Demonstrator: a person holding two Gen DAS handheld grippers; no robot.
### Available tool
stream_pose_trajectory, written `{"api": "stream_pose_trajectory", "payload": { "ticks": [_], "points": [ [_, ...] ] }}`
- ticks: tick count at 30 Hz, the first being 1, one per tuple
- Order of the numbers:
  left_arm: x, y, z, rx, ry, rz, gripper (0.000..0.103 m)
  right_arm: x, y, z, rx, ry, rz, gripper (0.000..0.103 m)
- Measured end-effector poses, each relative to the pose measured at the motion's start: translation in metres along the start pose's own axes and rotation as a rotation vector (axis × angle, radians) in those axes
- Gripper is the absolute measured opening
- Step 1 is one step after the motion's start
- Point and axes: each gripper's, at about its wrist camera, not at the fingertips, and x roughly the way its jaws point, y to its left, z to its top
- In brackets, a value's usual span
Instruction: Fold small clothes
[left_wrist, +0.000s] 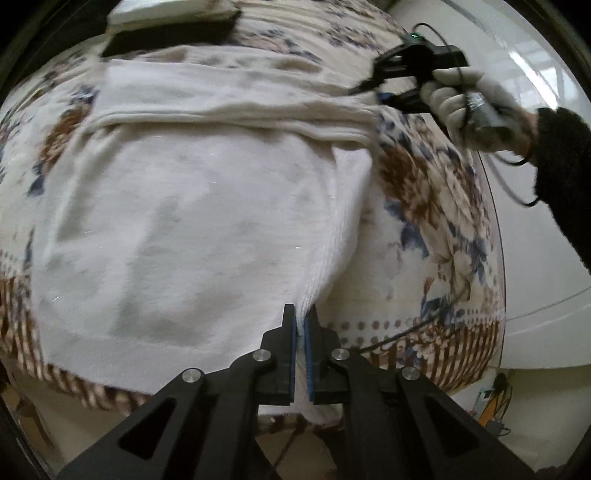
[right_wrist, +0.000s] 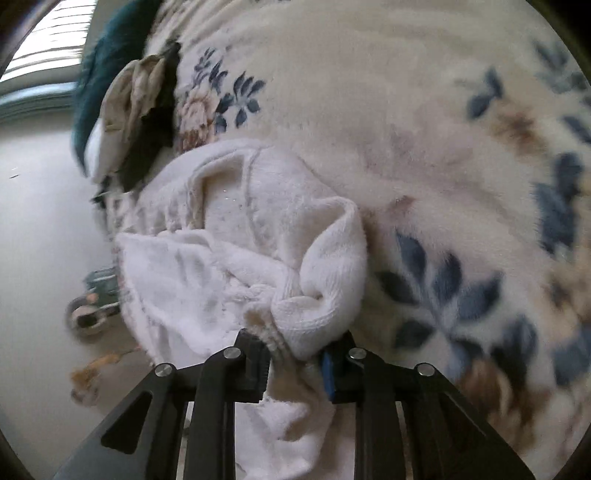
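Observation:
A white knitted garment (left_wrist: 184, 221) lies spread on a floral blanket (left_wrist: 417, 192), with a fold running across its far part. My left gripper (left_wrist: 301, 314) is shut on the garment's ribbed near edge, which rises in a ridge up to the jaws. At the far right corner, a gloved hand (left_wrist: 458, 96) holds my right gripper (left_wrist: 369, 94) against the cloth. In the right wrist view, that gripper (right_wrist: 295, 347) is shut on a bunched ribbed cuff of the white garment (right_wrist: 221, 258), which fills the gap between its pads.
A pile of teal, beige and black clothes (right_wrist: 140, 107) sits at the blanket's far left edge. Folded dark and light items (left_wrist: 170, 26) lie beyond the garment. The bed drops to a pale floor (right_wrist: 37, 203), where a wheeled object (right_wrist: 92, 306) stands. A dark sleeve (left_wrist: 561, 166) reaches in from the right.

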Motion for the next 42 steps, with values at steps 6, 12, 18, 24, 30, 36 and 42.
{"api": "stream_pose_trajectory", "payload": {
  "ticks": [6,12,18,24,30,36,42],
  "points": [
    [-0.050,0.059,-0.008,-0.153,-0.086,0.003,0.002,-0.035,0.111,0.000,-0.110,-0.019,-0.099,0.021],
    [-0.075,0.140,-0.022,-0.368,-0.122,-0.043,0.002,0.002,0.229,-0.003,-0.185,0.052,-0.278,0.021],
    [-0.073,0.213,-0.029,-0.457,-0.145,-0.071,0.002,0.107,0.333,0.004,-0.221,0.118,-0.442,0.021],
    [-0.060,0.286,-0.039,-0.583,-0.137,-0.132,0.002,0.198,0.379,0.016,-0.183,0.141,-0.592,0.021],
    [-0.055,0.321,-0.036,-0.575,-0.101,-0.144,0.002,0.230,0.385,0.026,-0.048,0.126,-0.661,0.021],
    [-0.029,0.350,-0.029,-0.545,-0.027,-0.136,0.002,0.228,0.404,0.021,-0.133,0.172,-0.613,0.049],
    [-0.019,0.356,-0.023,-0.494,0.031,-0.153,0.002,0.141,0.360,-0.072,-0.172,0.170,-0.379,0.057]
  ]
}}
